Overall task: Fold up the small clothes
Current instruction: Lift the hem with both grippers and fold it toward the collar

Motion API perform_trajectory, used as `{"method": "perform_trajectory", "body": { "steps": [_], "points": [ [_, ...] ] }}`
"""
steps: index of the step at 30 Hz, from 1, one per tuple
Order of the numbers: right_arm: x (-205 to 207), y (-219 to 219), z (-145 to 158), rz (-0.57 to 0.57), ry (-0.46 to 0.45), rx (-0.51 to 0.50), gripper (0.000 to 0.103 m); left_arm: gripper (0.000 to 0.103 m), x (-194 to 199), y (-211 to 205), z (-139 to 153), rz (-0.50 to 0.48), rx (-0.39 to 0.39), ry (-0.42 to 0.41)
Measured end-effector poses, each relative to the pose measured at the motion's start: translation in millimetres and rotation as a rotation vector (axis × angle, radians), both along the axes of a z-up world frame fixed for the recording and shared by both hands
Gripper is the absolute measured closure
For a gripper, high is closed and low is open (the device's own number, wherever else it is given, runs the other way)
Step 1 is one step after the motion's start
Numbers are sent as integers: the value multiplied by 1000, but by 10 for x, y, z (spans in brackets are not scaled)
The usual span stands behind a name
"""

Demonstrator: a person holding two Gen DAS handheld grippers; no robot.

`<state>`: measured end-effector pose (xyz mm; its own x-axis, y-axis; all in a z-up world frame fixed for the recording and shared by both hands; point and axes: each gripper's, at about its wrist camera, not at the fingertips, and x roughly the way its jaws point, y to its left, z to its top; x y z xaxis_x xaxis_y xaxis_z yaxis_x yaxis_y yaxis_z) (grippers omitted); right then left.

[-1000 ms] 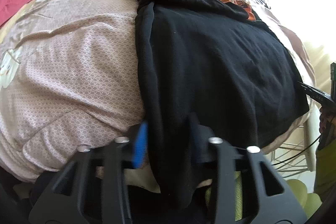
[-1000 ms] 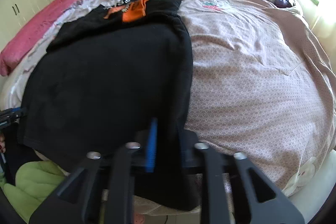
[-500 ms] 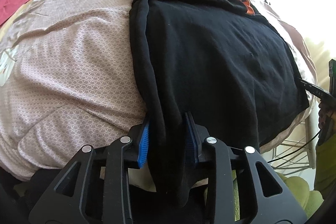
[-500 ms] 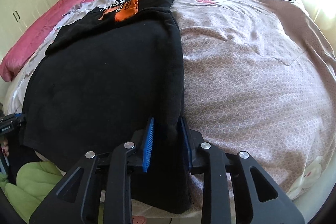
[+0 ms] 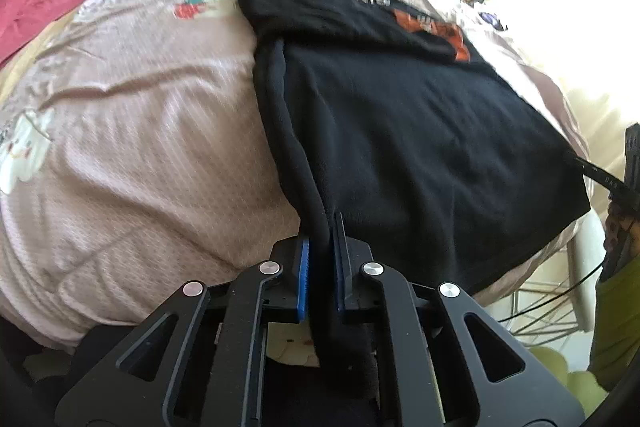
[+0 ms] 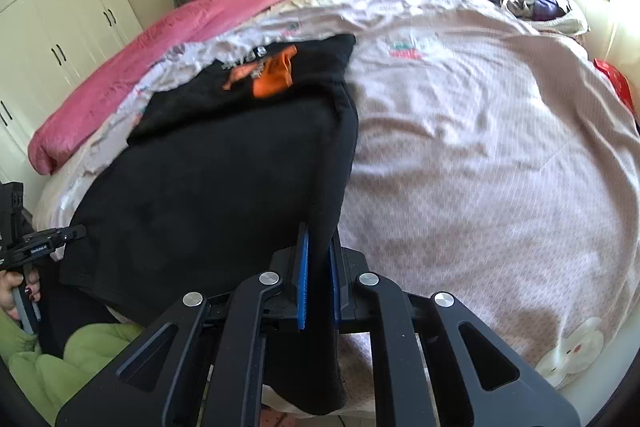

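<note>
The bed (image 6: 500,155) in its pale pink patterned cover is filling most of both views, and a pink quilt (image 6: 132,75) is lying along its far side. The black garment (image 5: 420,131) with the orange print is lying spread on the bed, its near hem hanging over the edge. I am pinching its one near corner in my left hand-held gripper (image 5: 321,267), and my right hand-held gripper (image 6: 319,271) is clamping the other, both closed tight on the fabric.

Black garment (image 5: 420,131) (orange print at far end) spread flat on bed.
</note>
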<state>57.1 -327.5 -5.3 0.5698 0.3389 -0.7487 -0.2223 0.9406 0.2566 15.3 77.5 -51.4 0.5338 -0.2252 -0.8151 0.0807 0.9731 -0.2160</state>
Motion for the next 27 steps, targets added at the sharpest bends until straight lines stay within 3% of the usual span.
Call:
{"method": "perform_trajectory", "body": {
  "steps": [14,27],
  "points": [
    [285,40,619,0,-182,50,95,100,348,123,500,37,-28,-115],
    [753,134,823,-14,-257,44,95,100,934,226,758,114,-60,-172]
  ]
}}
